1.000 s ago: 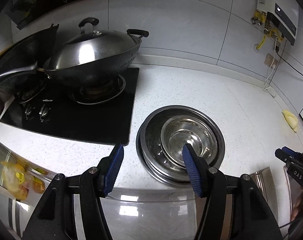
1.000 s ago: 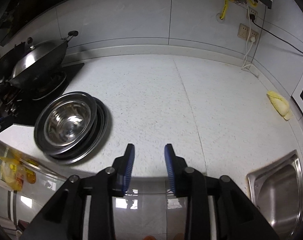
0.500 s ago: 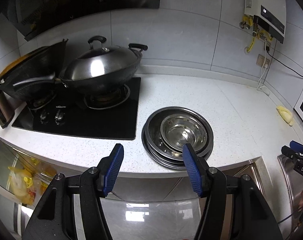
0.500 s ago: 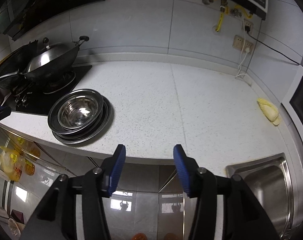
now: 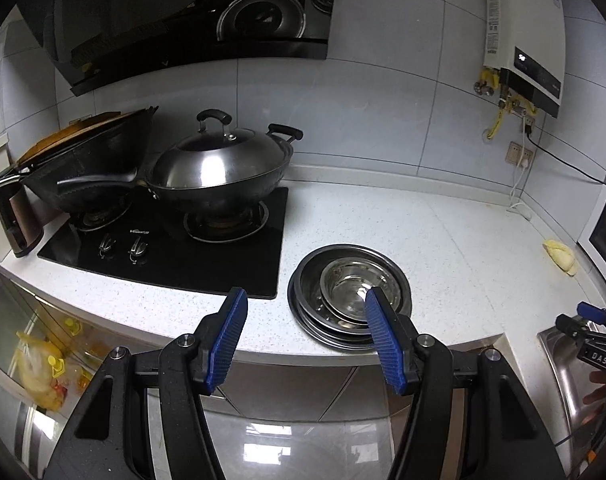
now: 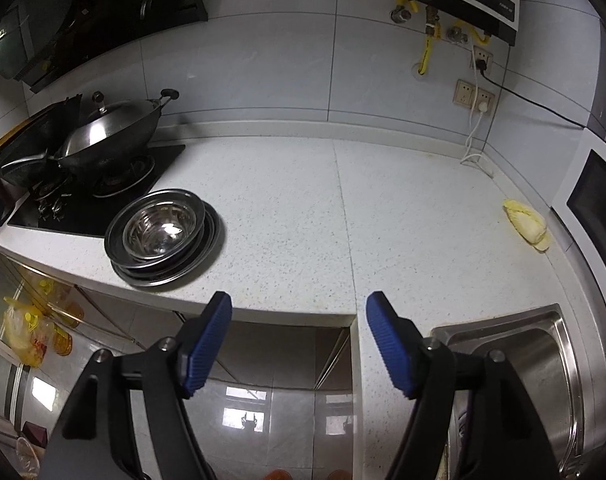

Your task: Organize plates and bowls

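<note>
We are looking at the stack of steel plates with a bowl nested on top, sitting near the tabletop edge beside the stove. It is likely stiff, light and slippery; the rims are offering the best hold. Our left tool is hanging half open and empty, our right tool is opening, nothing between. Both are now sitting farther back from the stack than a second ago.
</note>
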### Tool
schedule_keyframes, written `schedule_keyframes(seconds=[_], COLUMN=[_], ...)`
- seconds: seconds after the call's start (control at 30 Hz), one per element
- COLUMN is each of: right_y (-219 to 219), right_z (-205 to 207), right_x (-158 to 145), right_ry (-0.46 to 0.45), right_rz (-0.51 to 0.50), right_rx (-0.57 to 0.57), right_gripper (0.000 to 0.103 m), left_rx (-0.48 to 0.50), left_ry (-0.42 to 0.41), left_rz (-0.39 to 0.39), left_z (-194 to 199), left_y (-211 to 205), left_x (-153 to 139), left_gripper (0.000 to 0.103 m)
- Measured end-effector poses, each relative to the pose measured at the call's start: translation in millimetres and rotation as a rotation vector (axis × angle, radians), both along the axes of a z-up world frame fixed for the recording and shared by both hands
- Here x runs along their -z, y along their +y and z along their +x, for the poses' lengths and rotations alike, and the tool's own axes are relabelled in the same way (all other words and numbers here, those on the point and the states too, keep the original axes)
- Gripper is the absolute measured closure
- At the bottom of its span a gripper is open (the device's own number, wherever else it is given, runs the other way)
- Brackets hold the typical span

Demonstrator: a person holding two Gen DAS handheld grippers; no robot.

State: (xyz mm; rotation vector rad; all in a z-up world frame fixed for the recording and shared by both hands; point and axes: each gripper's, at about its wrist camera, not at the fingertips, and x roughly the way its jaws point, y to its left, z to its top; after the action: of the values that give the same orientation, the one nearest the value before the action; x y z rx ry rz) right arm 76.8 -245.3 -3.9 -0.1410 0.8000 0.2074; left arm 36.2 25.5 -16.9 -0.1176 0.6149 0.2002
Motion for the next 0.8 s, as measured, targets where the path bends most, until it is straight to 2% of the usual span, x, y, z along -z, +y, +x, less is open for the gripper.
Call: schedule_keyframes(seconds=[0.27, 0.3, 0.37, 0.57, 0.8], right_y=[3.8, 4.2, 5.9, 6.2, -13.3], right_z=[-3.3, -3.4, -3.3, -8.5, -12.0], right_x=[1.0, 0.9, 0.5, -2.4, -6.0], right_ry=[0.0, 0.0, 0.0, -0.022, -0.029], right_rz=[-0.023, -0.023, -0.026, -0.013, 0.024], right_rx=[-0.02, -0.023, -0.036, -0.056, 0.01], right_gripper=[0.034, 0.034, 0.034, 0.034, 0.034], left_rx=[-0.016, -0.023, -0.037, -0.05, -0.021], left_ry=[-0.043, -0.047, -0.068, -0.088, -0.079], left_rz=[0.021, 0.024, 0.028, 0.038, 0.037], left_z=[-10.4, -11.2, -15.2, -20.3, -18.6], left_y=[0.6, 1.3, 2.0, 2.8, -3.2], left_x=[-11.3, -11.9, -12.9, -15.7, -13.2], left_gripper=[0.047, 0.034, 0.017, 0.017, 0.017])
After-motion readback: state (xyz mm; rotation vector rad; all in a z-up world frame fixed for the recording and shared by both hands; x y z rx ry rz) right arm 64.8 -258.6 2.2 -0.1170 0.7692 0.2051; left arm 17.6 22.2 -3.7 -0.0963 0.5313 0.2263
